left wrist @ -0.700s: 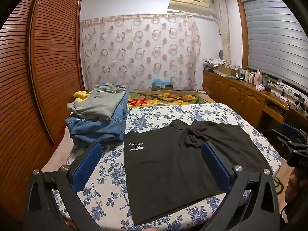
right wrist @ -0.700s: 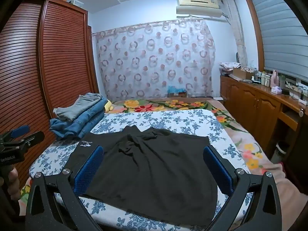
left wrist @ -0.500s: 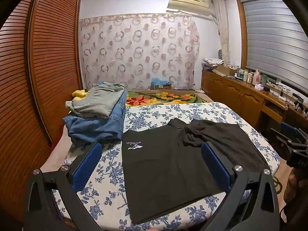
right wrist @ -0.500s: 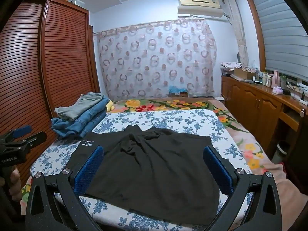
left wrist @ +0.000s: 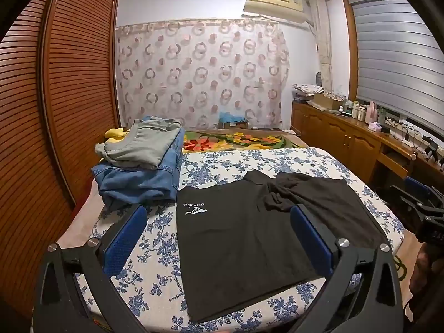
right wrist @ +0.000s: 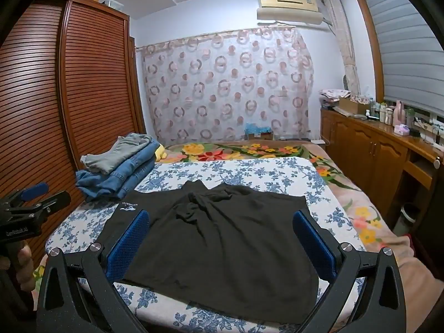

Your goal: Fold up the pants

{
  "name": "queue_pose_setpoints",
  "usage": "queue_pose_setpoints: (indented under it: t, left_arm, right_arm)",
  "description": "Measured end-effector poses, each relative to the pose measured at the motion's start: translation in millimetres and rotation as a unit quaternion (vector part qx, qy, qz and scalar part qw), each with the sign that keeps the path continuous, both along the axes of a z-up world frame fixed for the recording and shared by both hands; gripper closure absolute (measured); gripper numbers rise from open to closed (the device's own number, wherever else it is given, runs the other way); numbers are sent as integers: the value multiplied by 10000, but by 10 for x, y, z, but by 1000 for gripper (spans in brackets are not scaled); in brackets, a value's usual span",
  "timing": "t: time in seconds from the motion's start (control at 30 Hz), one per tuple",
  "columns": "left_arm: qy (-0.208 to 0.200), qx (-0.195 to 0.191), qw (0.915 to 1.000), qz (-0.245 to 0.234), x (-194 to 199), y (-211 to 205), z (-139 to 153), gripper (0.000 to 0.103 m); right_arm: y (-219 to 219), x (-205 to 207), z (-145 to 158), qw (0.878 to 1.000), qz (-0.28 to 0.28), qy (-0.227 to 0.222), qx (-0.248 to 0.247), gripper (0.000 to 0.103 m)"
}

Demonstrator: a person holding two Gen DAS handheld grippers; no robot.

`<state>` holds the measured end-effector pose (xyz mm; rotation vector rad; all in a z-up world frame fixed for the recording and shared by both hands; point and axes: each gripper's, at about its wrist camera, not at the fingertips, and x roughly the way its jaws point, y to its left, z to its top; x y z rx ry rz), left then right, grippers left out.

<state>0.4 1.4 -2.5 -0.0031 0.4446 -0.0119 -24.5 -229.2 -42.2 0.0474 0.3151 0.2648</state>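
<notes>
A pair of black shorts with a small white logo lies spread flat on the blue-flowered bed sheet, rumpled at the far middle. It also shows in the right wrist view. My left gripper is open and empty, held above the near edge of the shorts. My right gripper is open and empty above the shorts' right part. Each gripper appears at the edge of the other's view: the right one, the left one.
A stack of folded jeans with grey pants on top sits at the bed's far left, by the slatted wardrobe. A wooden sideboard with bottles runs along the right. A flowered blanket covers the far bed.
Both grippers have drifted slightly and risen a little; the view of the shorts shifts only marginally. Both stay open and nothing is grasped.
</notes>
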Motion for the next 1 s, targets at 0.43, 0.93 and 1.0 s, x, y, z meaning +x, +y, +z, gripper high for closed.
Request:
queue_pose_setpoints:
  t: [0.43, 0.93, 1.0]
  left_arm:
    - [10, 1, 10000, -5, 18, 1, -13, 0]
    - [-38, -26, 10000, 24, 1, 30, -10, 0]
    - [-38, -24, 10000, 25, 0, 30, -8, 0]
  right_arm:
    - [6, 22, 17, 10000, 12, 6, 12, 0]
    - [4, 24, 20, 10000, 13, 3, 10, 0]
    - [7, 25, 21, 10000, 14, 5, 10, 0]
